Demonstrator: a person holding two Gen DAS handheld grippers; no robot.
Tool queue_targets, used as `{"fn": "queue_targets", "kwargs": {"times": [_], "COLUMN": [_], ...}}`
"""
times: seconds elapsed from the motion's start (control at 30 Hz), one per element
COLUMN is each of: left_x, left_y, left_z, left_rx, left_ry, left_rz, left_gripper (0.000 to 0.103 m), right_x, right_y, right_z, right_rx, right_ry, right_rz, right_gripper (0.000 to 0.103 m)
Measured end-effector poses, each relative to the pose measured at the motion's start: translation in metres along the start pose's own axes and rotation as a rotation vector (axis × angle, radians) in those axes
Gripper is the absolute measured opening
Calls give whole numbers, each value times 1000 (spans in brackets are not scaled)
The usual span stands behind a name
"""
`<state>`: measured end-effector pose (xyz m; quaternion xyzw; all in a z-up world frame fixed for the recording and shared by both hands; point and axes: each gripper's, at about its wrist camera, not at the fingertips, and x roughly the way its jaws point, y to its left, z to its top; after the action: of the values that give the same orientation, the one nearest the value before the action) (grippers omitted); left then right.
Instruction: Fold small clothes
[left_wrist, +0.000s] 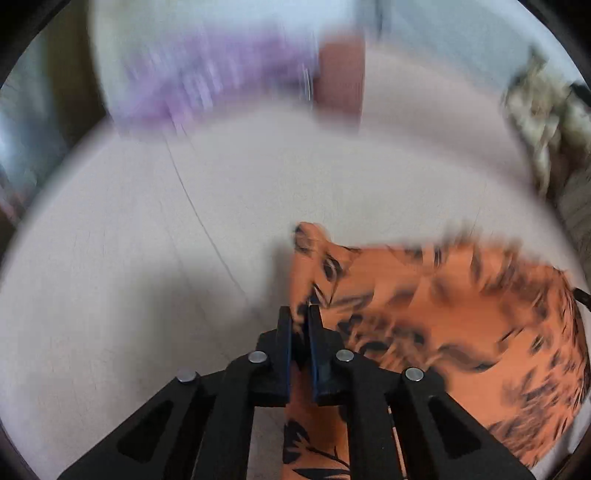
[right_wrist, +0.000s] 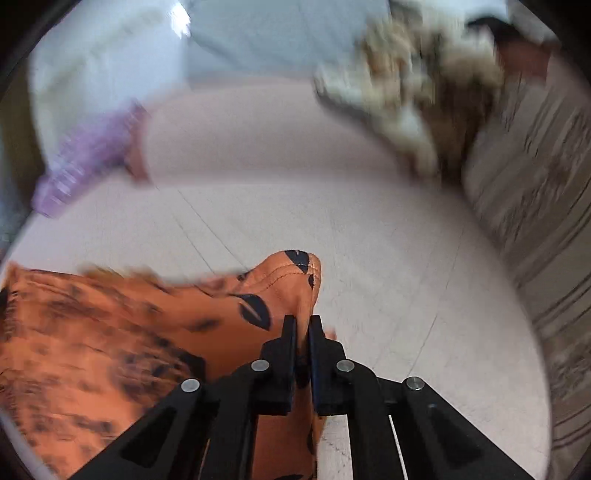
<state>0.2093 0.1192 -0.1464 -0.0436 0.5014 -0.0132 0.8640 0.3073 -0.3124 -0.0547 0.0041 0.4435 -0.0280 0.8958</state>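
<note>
A: Now, status check. What have your two grippers got?

B: Your left gripper (left_wrist: 301, 314) has its jaws pressed together on one edge of the orange cloth garment with the black leaf print (left_wrist: 443, 314). Your right gripper (right_wrist: 303, 325) pinches a stitched corner of the same garment, fabric standing up between the fingers.

A: Where does the garment sit?

B: It hangs and drapes between your two grippers, over the pale whitish table surface (left_wrist: 147, 277). Both views are smeared, so I cannot tell how much of it touches the table.

A: Progress?

B: Early, by my reading. You have both holds, but no fold line shows; the cloth looks bunched. Spreading or doubling it over, then laying it down, is left.

A: Other items?

B: A purple patterned cloth (right_wrist: 85, 158) lies at the far edge, and a beige crumpled pile (right_wrist: 406, 85) well apart. Whether either is folded, the blur hides.
</note>
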Motion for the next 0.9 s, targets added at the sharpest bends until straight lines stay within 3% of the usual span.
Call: {"fn": "queue_targets", "kwargs": {"times": [0.03, 0.07, 0.1, 0.13, 0.17, 0.2, 0.3, 0.37, 0.47, 0.53, 0.6, 0.63, 0.7, 0.73, 0.8, 0.87, 0.9], "left_x": [3, -4, -9, -18, -26, -37, -70, -93, -115, -107, -75, -49, -62, -67, -82, -89, -83], "left_y": [1, 3, 5, 10, 14, 17, 17, 7, -17, -29, -42, -38, -23, -20, -16, -15, -15], "left_z": [-1, 0, 2, 3, 2, 0, -13, -30, -59, -77, -98, -110, -114, -113, -110, -110, -113], "left_rx": [3, 11, 12, -9, -28, -44, -53, -32, 22, 83, 144, 149, 62, 44, 33, 35, 34], "left_ry": [-24, -65, -60, -66, -83, -102, -142, -165, -179, -159, -45, 63, 2, 19, -34, -70, -42], "left_rz": [-2, 22, 44, 50, 40, 27, -9, -71, -147, -138, -4, 40, -2, 21, 34, 33, 37], "left_gripper": [15, 22, 37, 45, 46, 46, 46, 47, 68, 74, 74, 76, 76, 76, 76, 76, 76], "right_x": [26, 35, 27, 15, -1, -18, -68, -99, -119, -104, -76, -61, -71, -78, -98, -115, -118], "right_y": [-6, -12, -14, -16, -18, -21, -25, -21, -6, 0, -8, -20, -34, -36, -38, -42, -47], "right_z": [-6, -14, -16, -18, -20, -23, -31, -42, -73, -98, -124, -144, -155, -158, -161, -159, -162], "right_rx": [49, 96, 104, 117, 133, 142, 174, 203, 229, 263, 316, 389, 444, 445, 417, 400, 410], "right_ry": [93, 111, 73, 44, 13, -25, -118, -132, -83, -5, 96, 155, 98, 108, 97, 42, 36], "right_rz": [-4, 19, 18, 13, 27, 30, 85, 233, 523, 608, 513, 458, 496, 461, 416, 480, 502], "right_gripper": [12, 15, 20, 39, 66, 71, 71, 71, 75, 79, 78, 72, 72, 72, 73, 80, 83]}}
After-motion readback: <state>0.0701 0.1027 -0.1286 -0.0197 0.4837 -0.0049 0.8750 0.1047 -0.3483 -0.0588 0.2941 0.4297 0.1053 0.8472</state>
